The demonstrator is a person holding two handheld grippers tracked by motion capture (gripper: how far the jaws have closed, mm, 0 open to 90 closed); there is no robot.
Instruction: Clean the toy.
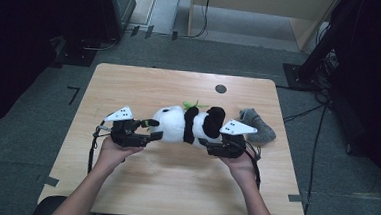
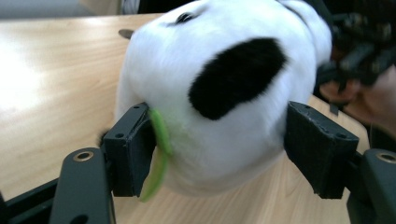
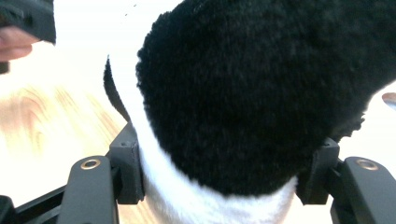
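1. Plush panda (image 1: 187,125) lies mid-table (image 1: 123,183), sock (image 1: 257,125) just right of it.
2. Left gripper (image 1: 152,130) pinches its head; right gripper (image 1: 211,145) pinches its dark rear.
3. Risk: soft fur compresses; uneven lifting could let one end slip free.

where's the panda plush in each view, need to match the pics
High view: panda plush lies mid-table between both grippers.
Left gripper view: its white head sits between the jaws.
Right gripper view: its black-and-white body sits between the jaws.
Shared landmark: the wooden table.
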